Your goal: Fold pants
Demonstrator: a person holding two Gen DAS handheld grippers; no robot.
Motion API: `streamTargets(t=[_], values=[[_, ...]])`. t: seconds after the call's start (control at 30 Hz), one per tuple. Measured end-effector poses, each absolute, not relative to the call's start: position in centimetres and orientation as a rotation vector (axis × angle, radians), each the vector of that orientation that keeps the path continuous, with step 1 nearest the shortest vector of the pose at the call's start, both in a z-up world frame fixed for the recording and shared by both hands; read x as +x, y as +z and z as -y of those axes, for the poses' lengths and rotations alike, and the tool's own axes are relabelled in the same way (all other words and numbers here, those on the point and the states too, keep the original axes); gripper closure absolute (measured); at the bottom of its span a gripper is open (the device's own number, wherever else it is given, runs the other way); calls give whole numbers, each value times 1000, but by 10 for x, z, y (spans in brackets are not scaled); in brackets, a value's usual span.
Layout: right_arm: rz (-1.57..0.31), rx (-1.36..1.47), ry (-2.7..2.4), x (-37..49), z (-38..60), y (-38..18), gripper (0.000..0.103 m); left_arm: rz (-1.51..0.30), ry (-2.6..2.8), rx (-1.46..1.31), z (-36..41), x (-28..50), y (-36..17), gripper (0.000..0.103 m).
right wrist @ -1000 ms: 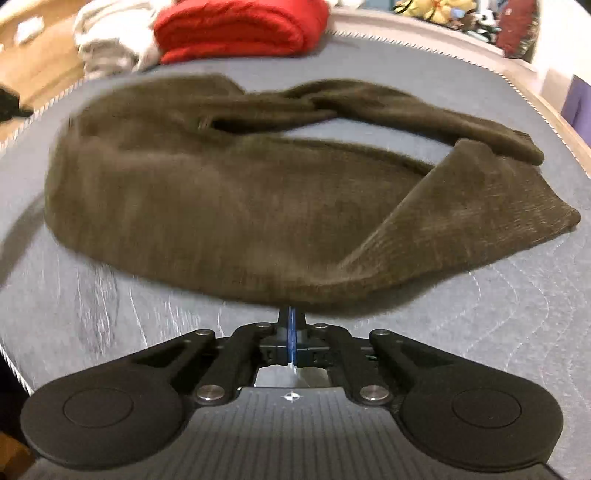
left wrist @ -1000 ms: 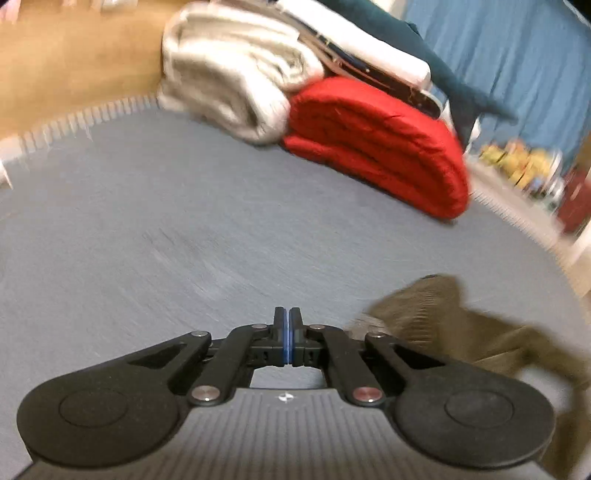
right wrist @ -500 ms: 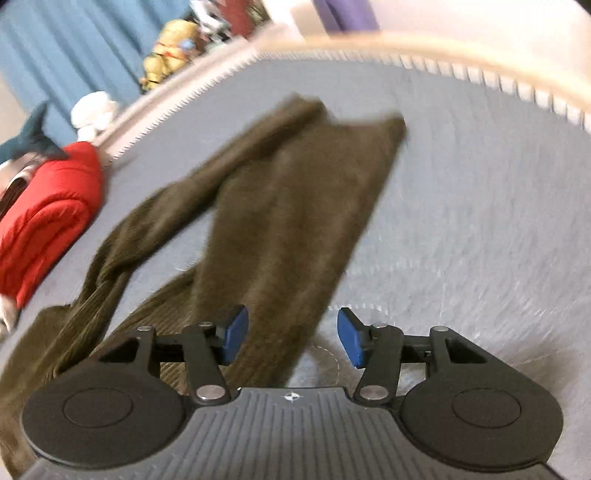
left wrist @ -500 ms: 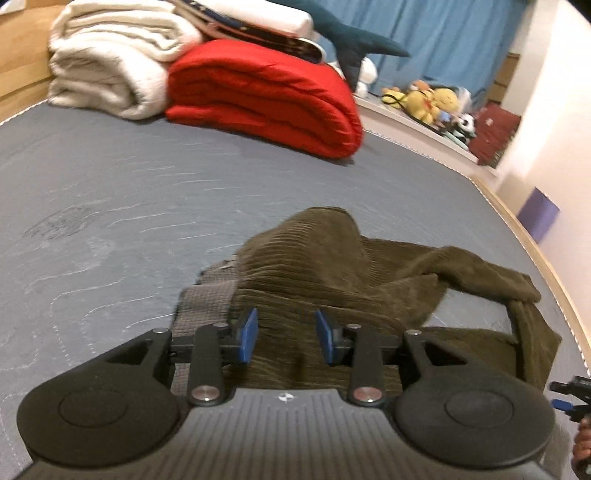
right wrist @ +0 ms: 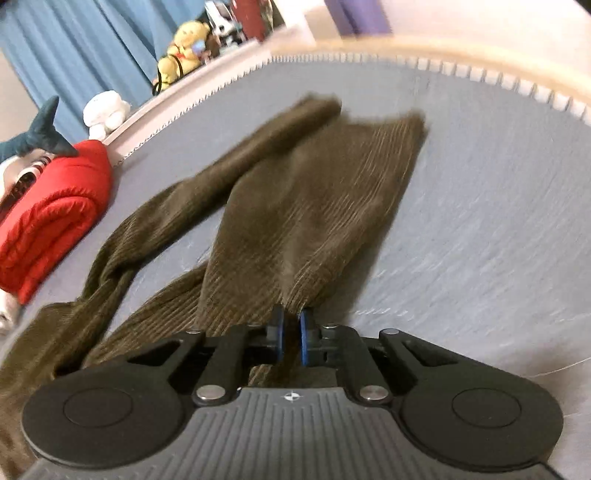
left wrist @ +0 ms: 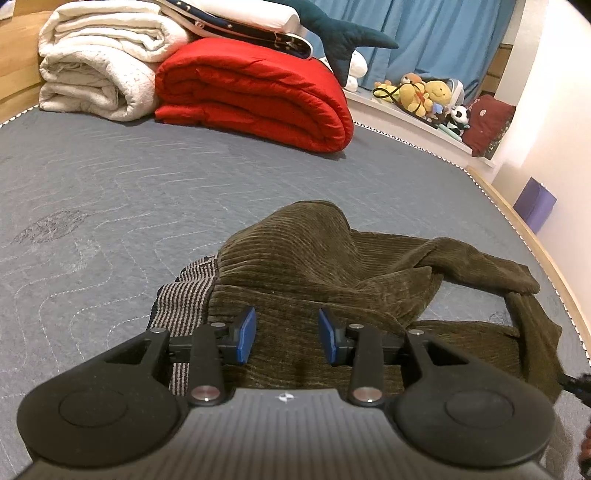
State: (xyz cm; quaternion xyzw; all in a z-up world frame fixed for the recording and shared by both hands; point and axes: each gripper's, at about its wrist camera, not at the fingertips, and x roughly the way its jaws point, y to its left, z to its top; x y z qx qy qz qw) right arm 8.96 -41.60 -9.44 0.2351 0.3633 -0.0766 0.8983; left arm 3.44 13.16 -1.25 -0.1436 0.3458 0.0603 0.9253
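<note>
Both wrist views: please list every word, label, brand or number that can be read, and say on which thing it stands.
No text can be read in either view.
Left gripper: a small white emblem on its body, no letters.
Right gripper: the same emblem, no letters.
Dark red cushion: a pale pattern, too small to read.

This is a bedroom in a home. There is a big bed (left wrist: 110, 177) with a grey quilted cover and a wooden edge. At the far end sit folded covers — a red blanket (left wrist: 255, 92) and a white blanket (left wrist: 99, 70) — with a pillow (left wrist: 251, 13) on top. A toy shark (left wrist: 340, 33) lies there too. Soft toys (left wrist: 424, 94) sit on a ledge by the long blue curtain (left wrist: 443, 33) — a yellow bear and a little panda.
</note>
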Motion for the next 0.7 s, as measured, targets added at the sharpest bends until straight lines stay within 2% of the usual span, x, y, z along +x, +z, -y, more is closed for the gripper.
streamTargets(t=[0.1,0.27,0.33,0.4,0.47,0.5,0.7], values=[[-744,404,-202,63,409,-68,103,-715,118,-291,-127,36,-14,61],[-758,366,-101,15,394,-39,103,-724,69,-266,-106,41,-16,61],[-700,375,-69,11,399,-34,102,-730,43,-256,-95,42,-16,61],[-665,398,-80,19,419,-38,95,-730,14,-241,-84,43,-16,61],[-689,506,-77,33,445,-51,68,-727,-3,-227,-76,43,-16,61],[-704,570,-77,42,457,-61,62,-727,-6,-225,-74,43,-16,61],[-768,693,-127,87,487,-112,61,-738,6,-222,-76,45,-22,61]])
